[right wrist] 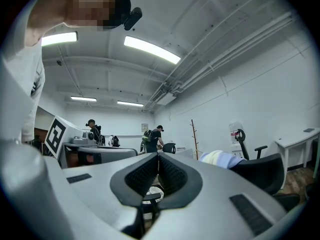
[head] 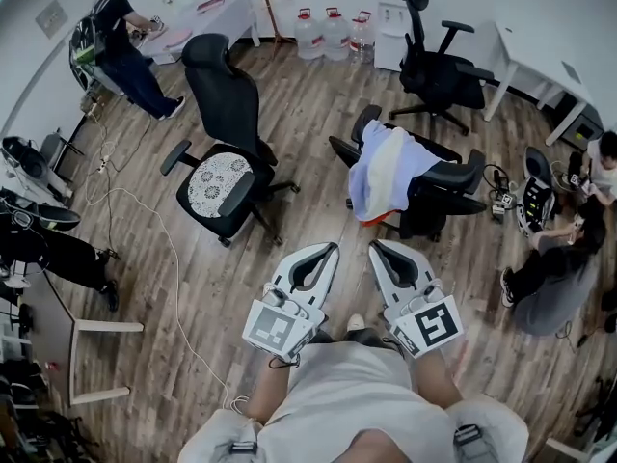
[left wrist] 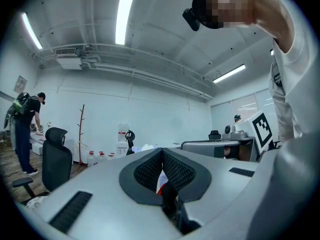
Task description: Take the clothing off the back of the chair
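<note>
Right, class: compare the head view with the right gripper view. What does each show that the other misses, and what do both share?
Only the head view shows the water bottles and a person sitting on the floor. Only the right gripper view shows the ceiling lights. Both show the clothing draped over the chair, the coat stand and the right gripper, its jaws shut.

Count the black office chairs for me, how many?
3. The left chair has a lace cushion on its seat; the middle chair has clothing draped over its back; the far chair stands by the back wall. Dark clutter at the left edge may hide more.
</note>
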`<move>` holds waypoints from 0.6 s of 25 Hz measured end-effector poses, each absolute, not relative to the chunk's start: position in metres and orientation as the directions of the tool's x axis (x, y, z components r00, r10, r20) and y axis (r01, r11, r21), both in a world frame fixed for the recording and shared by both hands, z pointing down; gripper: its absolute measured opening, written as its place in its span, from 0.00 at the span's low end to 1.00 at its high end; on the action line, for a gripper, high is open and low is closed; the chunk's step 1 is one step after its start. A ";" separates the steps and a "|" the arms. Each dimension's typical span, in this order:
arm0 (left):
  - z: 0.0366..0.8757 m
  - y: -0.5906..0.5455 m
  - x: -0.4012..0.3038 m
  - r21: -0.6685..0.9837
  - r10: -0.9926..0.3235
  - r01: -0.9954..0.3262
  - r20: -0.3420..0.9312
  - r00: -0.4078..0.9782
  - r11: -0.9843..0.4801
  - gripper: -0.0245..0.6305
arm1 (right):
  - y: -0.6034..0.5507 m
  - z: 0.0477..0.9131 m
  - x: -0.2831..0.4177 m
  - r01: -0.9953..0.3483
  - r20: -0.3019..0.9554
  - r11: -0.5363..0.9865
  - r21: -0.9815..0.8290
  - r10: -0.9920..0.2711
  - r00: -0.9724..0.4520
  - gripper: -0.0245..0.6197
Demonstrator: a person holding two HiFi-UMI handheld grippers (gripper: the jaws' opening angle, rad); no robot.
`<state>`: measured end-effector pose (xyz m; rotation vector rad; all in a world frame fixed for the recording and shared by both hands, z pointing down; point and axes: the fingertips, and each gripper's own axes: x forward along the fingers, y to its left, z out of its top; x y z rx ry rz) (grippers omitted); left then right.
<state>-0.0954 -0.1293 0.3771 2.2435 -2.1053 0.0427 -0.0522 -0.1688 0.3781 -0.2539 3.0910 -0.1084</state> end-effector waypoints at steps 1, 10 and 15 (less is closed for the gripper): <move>0.378 -0.131 -0.094 0.028 -0.996 -0.997 0.064 0.068 -0.066 0.07 | -0.170 0.379 -0.051 -0.163 -0.033 0.984 -0.074 -0.166 -0.986 0.07; 0.381 -0.151 -0.092 0.025 -0.988 -0.990 0.063 0.140 -0.138 0.07 | -0.186 0.384 -0.050 -0.219 -0.024 0.973 -0.077 -0.221 -0.975 0.07; 0.386 -0.158 -0.100 0.019 -0.973 -0.975 0.071 0.220 -0.220 0.07 | -0.192 0.388 -0.058 -0.299 -0.017 0.952 -0.073 -0.300 -0.954 0.07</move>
